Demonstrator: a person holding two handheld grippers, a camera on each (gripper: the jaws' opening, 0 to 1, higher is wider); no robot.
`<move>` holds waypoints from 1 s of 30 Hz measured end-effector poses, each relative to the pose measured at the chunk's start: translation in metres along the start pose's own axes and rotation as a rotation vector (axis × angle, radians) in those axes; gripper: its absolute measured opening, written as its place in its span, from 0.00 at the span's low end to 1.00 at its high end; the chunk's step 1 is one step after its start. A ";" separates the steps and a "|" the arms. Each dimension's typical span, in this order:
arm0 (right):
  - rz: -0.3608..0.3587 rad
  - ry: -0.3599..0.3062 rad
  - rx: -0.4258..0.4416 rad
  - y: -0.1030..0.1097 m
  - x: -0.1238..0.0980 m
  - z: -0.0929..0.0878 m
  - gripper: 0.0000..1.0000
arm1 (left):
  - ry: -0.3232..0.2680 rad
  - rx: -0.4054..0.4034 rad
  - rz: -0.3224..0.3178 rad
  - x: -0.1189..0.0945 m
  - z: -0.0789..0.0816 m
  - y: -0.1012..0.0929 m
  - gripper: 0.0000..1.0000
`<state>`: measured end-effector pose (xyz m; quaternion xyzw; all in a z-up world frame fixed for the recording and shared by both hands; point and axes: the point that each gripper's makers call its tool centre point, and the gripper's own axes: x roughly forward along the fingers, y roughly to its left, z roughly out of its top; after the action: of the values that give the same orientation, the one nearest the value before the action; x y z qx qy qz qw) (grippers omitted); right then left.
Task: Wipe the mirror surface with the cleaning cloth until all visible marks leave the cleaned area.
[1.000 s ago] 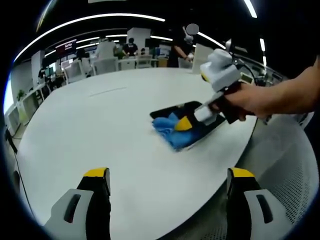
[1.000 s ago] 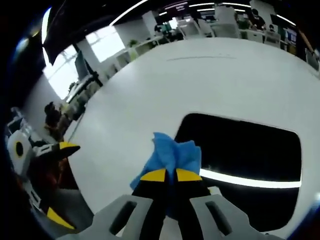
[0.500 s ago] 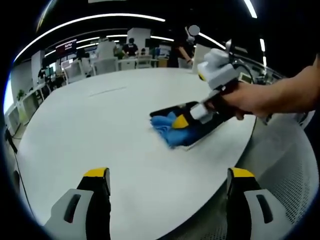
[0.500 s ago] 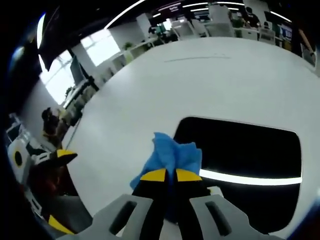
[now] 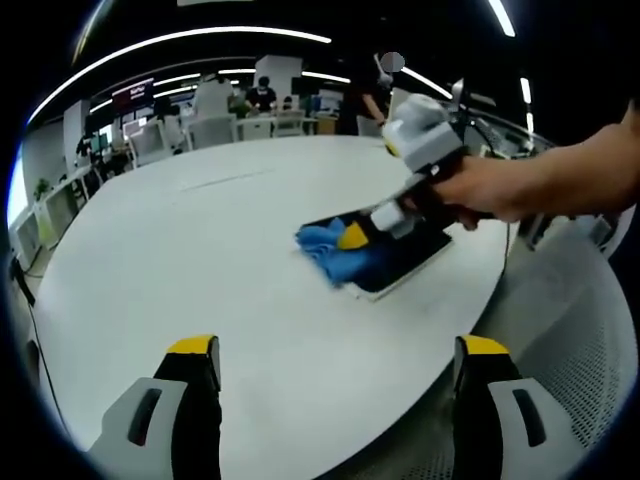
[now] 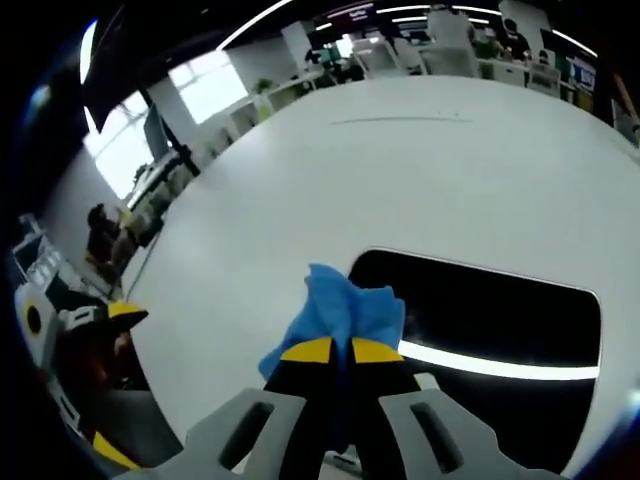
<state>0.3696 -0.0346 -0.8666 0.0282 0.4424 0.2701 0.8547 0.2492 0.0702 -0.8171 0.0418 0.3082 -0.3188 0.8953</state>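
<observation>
A dark rectangular mirror (image 5: 405, 258) (image 6: 500, 315) lies flat on the big white table (image 5: 200, 230) near its right edge. A crumpled blue cleaning cloth (image 5: 335, 252) (image 6: 345, 310) rests on the mirror's left end. My right gripper (image 6: 331, 351) (image 5: 352, 237) is shut on the cloth and presses it down there; a person's hand (image 5: 490, 185) holds that gripper. My left gripper (image 5: 338, 352) stands open above the table's near edge, well short of the mirror, nothing between its yellow-tipped fingers (image 5: 195, 350).
The table (image 6: 400, 170) stretches wide and bare to the left and far side. Its rim (image 5: 470, 330) curves close to the mirror. Desks, chairs and people (image 5: 260, 95) fill the office behind. The left gripper (image 6: 110, 320) shows at the left of the right gripper view.
The right gripper has slid the cloth up and to the left along the mirror, toward its left end. The left gripper has not moved.
</observation>
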 end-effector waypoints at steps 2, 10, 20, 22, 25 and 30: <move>0.001 0.000 -0.001 -0.001 0.001 0.002 0.00 | 0.000 -0.002 0.000 0.000 0.000 0.000 0.97; 0.003 0.003 -0.009 -0.005 0.008 0.012 0.00 | 0.004 -0.002 -0.003 0.000 -0.001 0.000 0.97; 0.009 0.009 -0.003 -0.008 0.012 0.019 0.00 | 0.009 -0.003 -0.010 0.002 -0.002 -0.001 0.97; 0.007 0.011 -0.009 -0.009 0.013 0.021 0.00 | 0.009 -0.003 -0.011 0.002 -0.002 -0.002 0.97; 0.005 0.011 -0.014 -0.010 0.015 0.024 0.00 | 0.009 -0.003 -0.011 0.001 -0.002 -0.001 0.97; 0.003 0.018 -0.018 -0.014 0.019 0.030 0.00 | 0.011 -0.004 -0.009 0.002 -0.003 -0.001 0.97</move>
<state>0.4082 -0.0317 -0.8665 0.0188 0.4478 0.2755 0.8504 0.2485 0.0693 -0.8200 0.0402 0.3140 -0.3219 0.8923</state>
